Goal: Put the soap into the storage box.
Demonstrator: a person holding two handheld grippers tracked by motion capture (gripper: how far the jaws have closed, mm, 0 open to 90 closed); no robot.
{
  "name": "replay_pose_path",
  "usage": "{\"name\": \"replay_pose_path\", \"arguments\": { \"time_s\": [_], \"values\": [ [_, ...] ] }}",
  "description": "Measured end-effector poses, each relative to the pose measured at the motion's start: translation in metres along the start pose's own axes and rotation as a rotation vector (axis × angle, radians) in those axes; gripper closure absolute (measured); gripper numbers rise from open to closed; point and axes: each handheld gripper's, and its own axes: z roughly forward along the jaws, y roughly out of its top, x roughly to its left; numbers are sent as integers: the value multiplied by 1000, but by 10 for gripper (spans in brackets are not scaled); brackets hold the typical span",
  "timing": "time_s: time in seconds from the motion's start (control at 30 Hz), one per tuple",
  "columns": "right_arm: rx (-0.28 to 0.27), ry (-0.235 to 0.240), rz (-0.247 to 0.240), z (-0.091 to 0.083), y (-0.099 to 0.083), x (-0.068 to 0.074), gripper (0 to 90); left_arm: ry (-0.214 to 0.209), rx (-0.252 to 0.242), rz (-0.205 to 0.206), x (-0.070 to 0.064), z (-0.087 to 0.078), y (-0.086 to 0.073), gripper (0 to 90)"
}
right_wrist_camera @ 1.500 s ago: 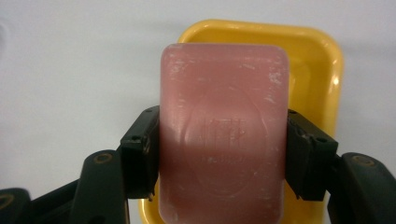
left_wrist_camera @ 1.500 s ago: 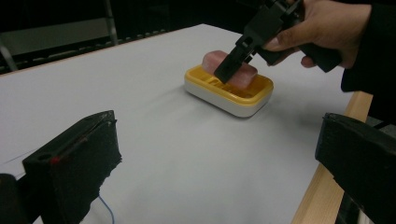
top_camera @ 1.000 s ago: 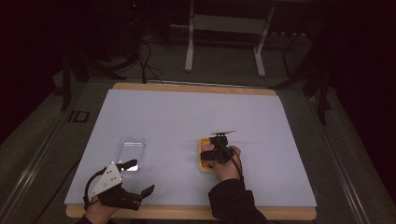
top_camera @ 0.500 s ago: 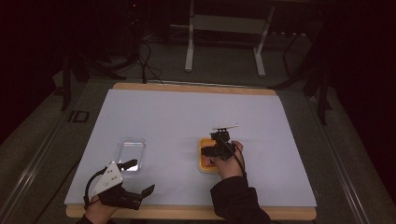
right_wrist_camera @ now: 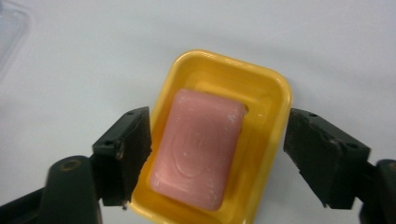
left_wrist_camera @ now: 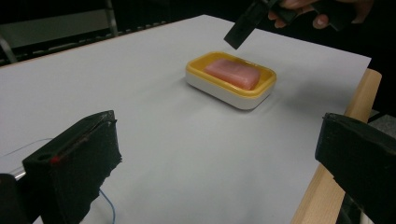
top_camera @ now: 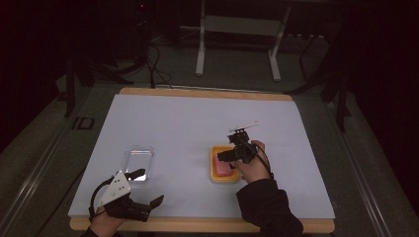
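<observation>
Soap (right_wrist_camera: 198, 148) lengthwise in yellow dish (right_wrist_camera: 268, 100), right gripper (right_wrist_camera: 217, 156) spread above

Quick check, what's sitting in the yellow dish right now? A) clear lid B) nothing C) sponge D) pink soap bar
D: the right gripper view shows a pink soap bar lying in the yellow dish, with the open right hand-held gripper poised above it.
</observation>
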Motion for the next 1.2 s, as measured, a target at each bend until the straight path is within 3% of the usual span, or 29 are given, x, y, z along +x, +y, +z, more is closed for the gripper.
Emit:
{"name": "replay_pose_path", "arguments": {
  "time_s": [0.17, 0.33, 0.5, 0.7, 0.87, 1.03, 1.2],
  "values": [
    [10, 63, -25, -5, 1, -9, 136, -2, 10, -2, 0, 1, -1, 2],
    [2, 77, -55, -11, 2, -14, 130, -5, 6, -1, 0, 0, -2, 1],
    [-40, 65, -97, -22, 1, -26, 198, -14, 3, -3, -1, -1, -2, 1],
    [-35, 77, -138, -27, -3, -37, 186, -13, -1, -3, -2, -2, -3, 2],
    [-52, 149, -161, -33, -8, -52, 167, -9, 1, -3, -2, -3, -3, 1],
    [-89, 145, -191, -38, -19, -66, 136, -3, 6, -5, -2, -3, -4, 2],
    [-117, 163, -190, -44, -30, -82, 132, -2, 9, -9, -3, -3, -5, 1]
  ]
}}
